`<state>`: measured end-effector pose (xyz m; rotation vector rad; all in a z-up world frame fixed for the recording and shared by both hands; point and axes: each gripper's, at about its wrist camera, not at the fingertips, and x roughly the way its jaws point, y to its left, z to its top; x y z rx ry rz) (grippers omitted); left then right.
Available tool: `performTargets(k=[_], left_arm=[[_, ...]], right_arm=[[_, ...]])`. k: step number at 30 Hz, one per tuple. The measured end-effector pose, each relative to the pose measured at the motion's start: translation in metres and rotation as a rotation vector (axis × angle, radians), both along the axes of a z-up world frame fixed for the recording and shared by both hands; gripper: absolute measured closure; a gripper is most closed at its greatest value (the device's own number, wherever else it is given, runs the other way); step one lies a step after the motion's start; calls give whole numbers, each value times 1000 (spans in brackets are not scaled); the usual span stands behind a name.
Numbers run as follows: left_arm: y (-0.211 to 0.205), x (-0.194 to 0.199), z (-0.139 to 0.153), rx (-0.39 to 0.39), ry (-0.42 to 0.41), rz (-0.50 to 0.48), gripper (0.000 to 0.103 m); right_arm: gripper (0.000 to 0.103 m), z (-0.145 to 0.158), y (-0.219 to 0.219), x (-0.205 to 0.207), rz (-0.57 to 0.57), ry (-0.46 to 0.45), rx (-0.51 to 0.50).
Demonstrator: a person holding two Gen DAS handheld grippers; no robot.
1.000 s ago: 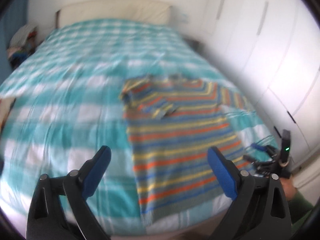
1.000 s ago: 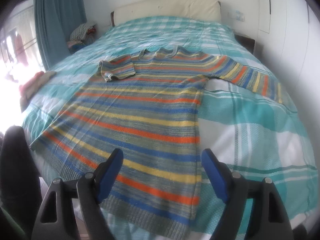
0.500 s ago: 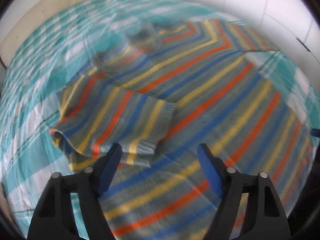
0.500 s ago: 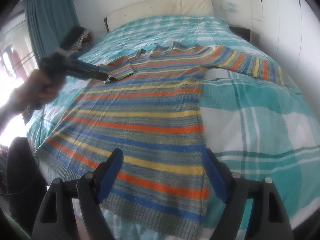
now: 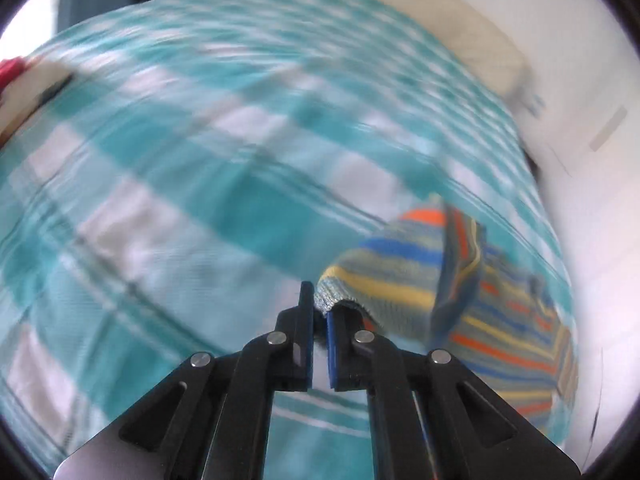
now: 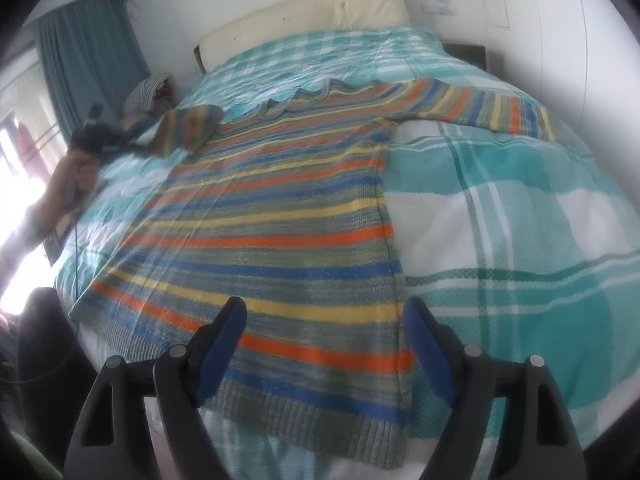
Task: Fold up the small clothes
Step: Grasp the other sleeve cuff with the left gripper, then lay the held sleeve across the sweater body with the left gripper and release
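From the left wrist, the left gripper (image 5: 319,312) is pinching just the ribbed cuff (image 5: 334,298) of the striped sweater (image 6: 288,216), sleeve lifting off the checked bedspread (image 5: 160,200); that thin bite risks slipping free mid-swing. From the right wrist, the right gripper (image 6: 326,344) is hovering wide-jawed over the hem (image 6: 312,420), holding nothing, so the flat-lying body risks dragging and bunching.

Left gripper (image 5: 319,312) and right gripper (image 6: 326,344): black plastic linkages with silver pivot screws and blue finger pads (image 6: 224,336); bare forearm; thin black trailing cable.
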<state>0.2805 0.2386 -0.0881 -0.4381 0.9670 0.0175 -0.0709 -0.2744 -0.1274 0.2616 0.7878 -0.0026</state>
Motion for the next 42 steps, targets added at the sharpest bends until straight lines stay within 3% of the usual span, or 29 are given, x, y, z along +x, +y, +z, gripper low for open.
performTargets(k=[4, 9, 13, 15, 17, 19, 22, 24, 25, 27, 29, 31, 33, 36, 40, 41, 42], left_arm=[[32, -17, -27, -12, 47, 83, 100], [54, -38, -49, -157, 75, 150, 101], [63, -46, -48, -249, 86, 167, 101], [66, -40, -53, -212, 114, 176, 101], [61, -30, -61, -181, 163, 125, 98], [55, -28, -59, -124, 161, 81, 94], [45, -24, -52, -89, 125, 10, 68], [37, -19, -48, -60, 102, -31, 40], [32, -15, -47, -26, 95, -48, 37], [27, -7, -45, 35, 89, -59, 36], [38, 1, -45, 28, 91, 7, 37], [65, 2, -46, -78, 85, 147, 37], [84, -4, -49, -174, 76, 216, 38], [85, -10, -46, -200, 56, 161, 35], [68, -9, -48, -105, 61, 72, 32], [64, -4, -50, -95, 64, 73, 36], [62, -1, -53, -92, 67, 81, 54]], right_arm=[[23, -1, 6, 2, -2, -2, -17], [23, -3, 9, 2, 4, 1, -34], [23, -4, 9, 0, -7, -5, -31], [23, -7, 8, 0, -11, -5, -22], [23, -8, 9, 1, -8, -2, -27], [23, -8, 9, 1, -6, -5, -30], [23, -8, 9, 0, -7, -6, -27], [23, -8, 9, 0, -6, -2, -26], [23, -9, 9, 1, -6, 1, -25], [23, -9, 11, 2, -7, 4, -30], [23, -9, 11, 2, -9, 5, -35], [23, -8, 12, 1, -10, 3, -37], [23, -8, 12, 0, -9, -2, -34], [23, -9, 12, -1, -5, -6, -33], [22, -10, 14, 1, 1, -2, -38], [22, -9, 15, 2, 3, -2, -43], [22, -9, 16, 2, 5, -3, -49]])
